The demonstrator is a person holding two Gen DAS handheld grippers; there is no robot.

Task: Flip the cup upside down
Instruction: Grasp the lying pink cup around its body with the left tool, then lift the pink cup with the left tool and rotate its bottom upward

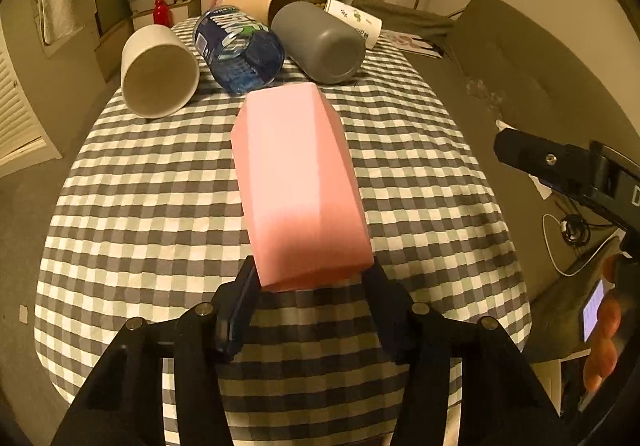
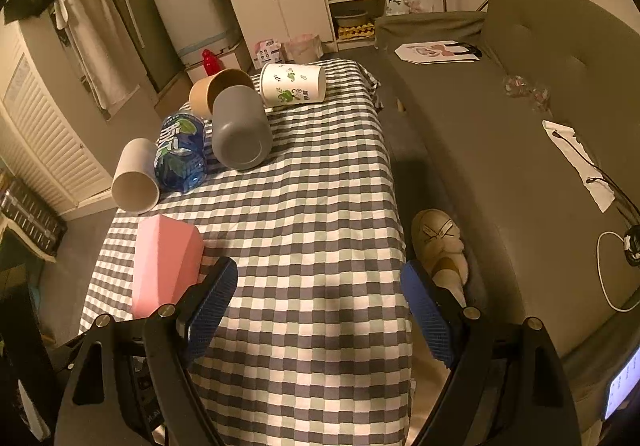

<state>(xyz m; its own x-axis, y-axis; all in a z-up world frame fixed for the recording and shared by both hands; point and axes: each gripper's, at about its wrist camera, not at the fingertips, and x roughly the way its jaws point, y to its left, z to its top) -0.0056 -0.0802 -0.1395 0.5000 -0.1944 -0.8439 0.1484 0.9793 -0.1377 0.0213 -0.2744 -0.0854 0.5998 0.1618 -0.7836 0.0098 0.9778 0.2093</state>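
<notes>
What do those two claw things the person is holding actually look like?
Both are black, angular frames dotted with round silver bolts. The right gripper has bright blue ribbed pads on its two fingers. The left gripper has dark fingers. No cables or sleeves show on either one.

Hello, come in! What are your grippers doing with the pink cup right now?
Left gripper shut on pink cup. Right gripper open, empty. Cups and blue bottle lying beyond, clear of it.

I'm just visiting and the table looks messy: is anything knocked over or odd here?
Yes. Every container lies on its side on the checked cloth: white cup, blue bottle, grey cup, brown cup and printed cup. The left tool grips the pink cup.
</notes>
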